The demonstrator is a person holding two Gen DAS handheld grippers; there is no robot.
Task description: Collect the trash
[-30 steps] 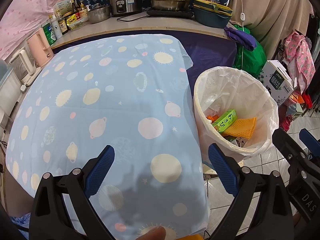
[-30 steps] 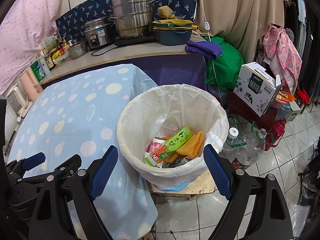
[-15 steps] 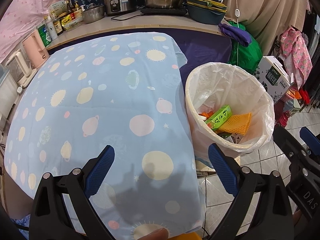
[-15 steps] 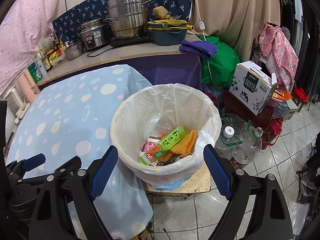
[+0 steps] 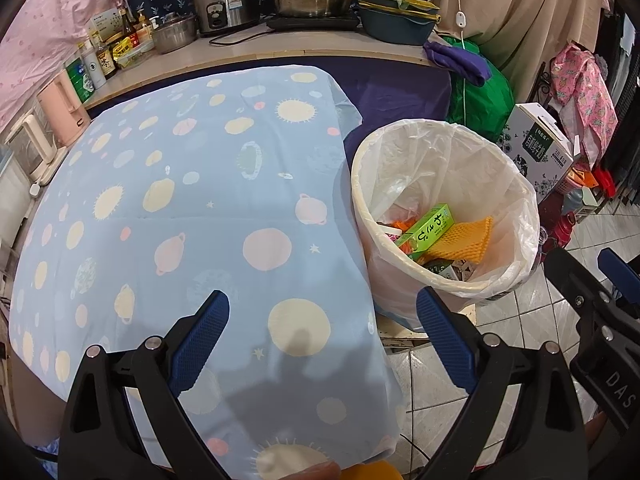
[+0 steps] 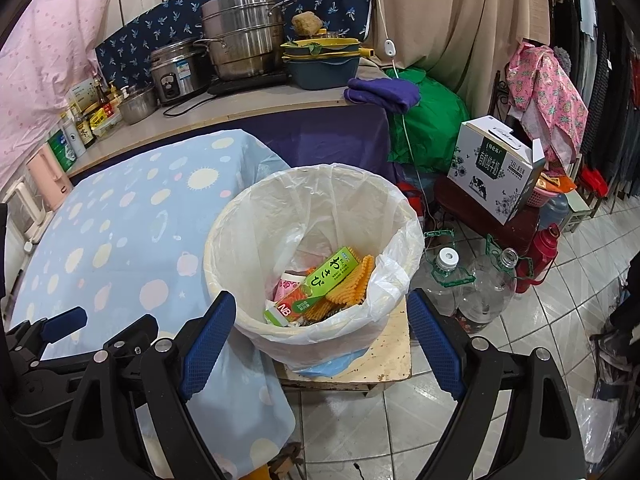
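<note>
A round bin (image 6: pixel 224 248) lined with a white bag stands on a low board beside the table. Inside it lie a green box (image 6: pixel 332 272), an orange foam net (image 6: pixel 352 286) and other wrappers; the same green box (image 5: pixel 430 228) and orange net (image 5: pixel 464 238) show in the left wrist view. My right gripper (image 6: pixel 322 330) hangs open over the bin's near rim, nothing between its fingers. My left gripper (image 5: pixel 322 332) is open above the near corner of the table's blue planet-print cloth (image 5: pixel 180 216), holding nothing. The bin (image 5: pixel 516 184) stands to its right.
A counter (image 6: pixel 260 104) behind the table holds steel pots, a rice cooker, bottles and a blue basin. Right of the bin sit clear plastic jugs (image 6: pixel 476 280), a red flask (image 6: pixel 538 256), a milk carton box (image 6: pixel 496 168) and a green bag. The floor is tiled.
Both views have drawn back slightly, so the bin and table look a little farther and lower. Both grippers stay open and empty.
</note>
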